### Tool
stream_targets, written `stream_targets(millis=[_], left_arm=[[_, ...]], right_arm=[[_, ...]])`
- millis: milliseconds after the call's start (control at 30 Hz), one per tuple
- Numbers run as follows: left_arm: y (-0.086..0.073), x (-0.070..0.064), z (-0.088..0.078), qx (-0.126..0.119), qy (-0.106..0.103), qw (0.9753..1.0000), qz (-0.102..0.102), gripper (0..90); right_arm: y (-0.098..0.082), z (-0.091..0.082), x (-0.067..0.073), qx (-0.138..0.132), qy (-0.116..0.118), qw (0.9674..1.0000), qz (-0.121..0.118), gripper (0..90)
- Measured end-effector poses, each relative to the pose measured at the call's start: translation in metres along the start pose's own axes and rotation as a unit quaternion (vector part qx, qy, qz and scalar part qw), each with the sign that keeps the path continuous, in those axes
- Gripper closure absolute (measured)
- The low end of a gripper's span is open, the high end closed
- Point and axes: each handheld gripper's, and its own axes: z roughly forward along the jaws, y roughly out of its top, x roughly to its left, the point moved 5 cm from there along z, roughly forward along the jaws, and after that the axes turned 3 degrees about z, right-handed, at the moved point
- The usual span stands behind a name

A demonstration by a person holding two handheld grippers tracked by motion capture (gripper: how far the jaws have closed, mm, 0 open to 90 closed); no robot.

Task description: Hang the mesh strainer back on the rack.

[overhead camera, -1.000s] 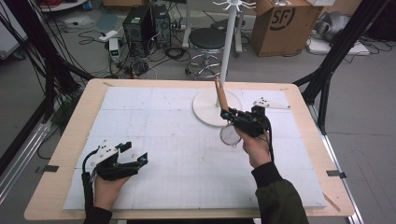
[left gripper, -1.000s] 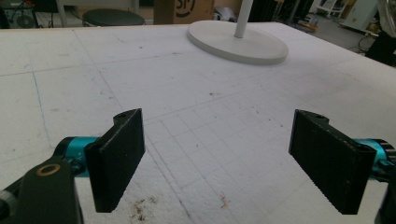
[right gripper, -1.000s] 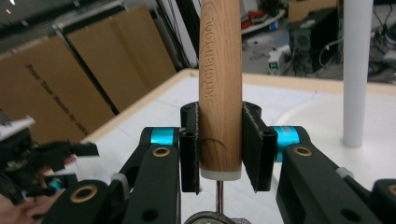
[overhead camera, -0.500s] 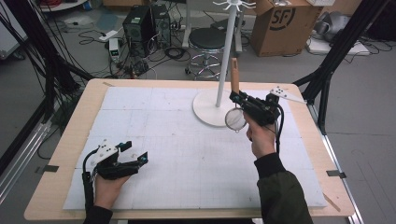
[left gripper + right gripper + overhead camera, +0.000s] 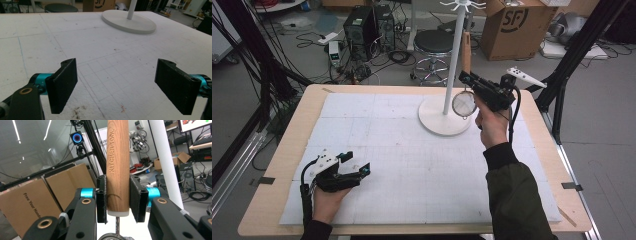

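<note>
A small mesh strainer with a wooden handle hangs upright in the air, close to the white stand's pole. My right gripper is shut on the lower end of that handle. In the right gripper view the handle, marked KITCHEN TOOL, stands squeezed between the two pads, with the pole just to its right. The stand's round base sits on the white mat. My left gripper rests on the mat at the near left, open and holding nothing.
The white gridded mat covers the wooden table. The stand's top has hooks. Behind the table are a stool, a cardboard box, a computer case and cables. Black frame legs stand at the right.
My right gripper has lifted the strainer from low over the stand's base to well above it, turning the handle upright beside the pole. The left gripper has stayed put.
</note>
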Motion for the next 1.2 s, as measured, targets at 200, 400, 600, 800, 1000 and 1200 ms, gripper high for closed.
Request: stream_targets(millis=[200, 400, 600, 800, 1000, 1200], left_arm=[[-0.001, 0.000, 0.001, 0.001, -0.004, 1.0000, -0.002, 18.9], [-0.001, 0.001, 0.002, 0.001, -0.003, 1.0000, -0.004, 18.9], [-0.001, 0.000, 0.002, 0.002, -0.008, 0.9999, -0.007, 19.0], [-0.001, -0.001, 0.001, 0.000, -0.013, 0.9999, -0.008, 18.9], [0.000, 0.002, -0.003, -0.006, -0.010, 0.9999, -0.010, 18.9], [0.000, 0.003, -0.005, -0.008, -0.010, 0.9998, -0.012, 18.9]], right_arm=[[0.018, 0.005, 0.004, -0.013, 0.003, 0.9999, -0.003, 70.9], [0.036, 0.010, 0.008, -0.024, 0.008, 0.9997, -0.001, 70.8], [0.047, 0.016, 0.006, -0.026, -0.002, 0.9996, -0.008, 70.9], [0.054, 0.029, -0.001, -0.018, -0.021, 0.9995, -0.013, 70.8], [0.047, 0.040, -0.009, -0.012, -0.030, 0.9994, -0.009, 70.8], [0.041, 0.042, -0.006, -0.018, -0.028, 0.9993, -0.016, 70.8]])
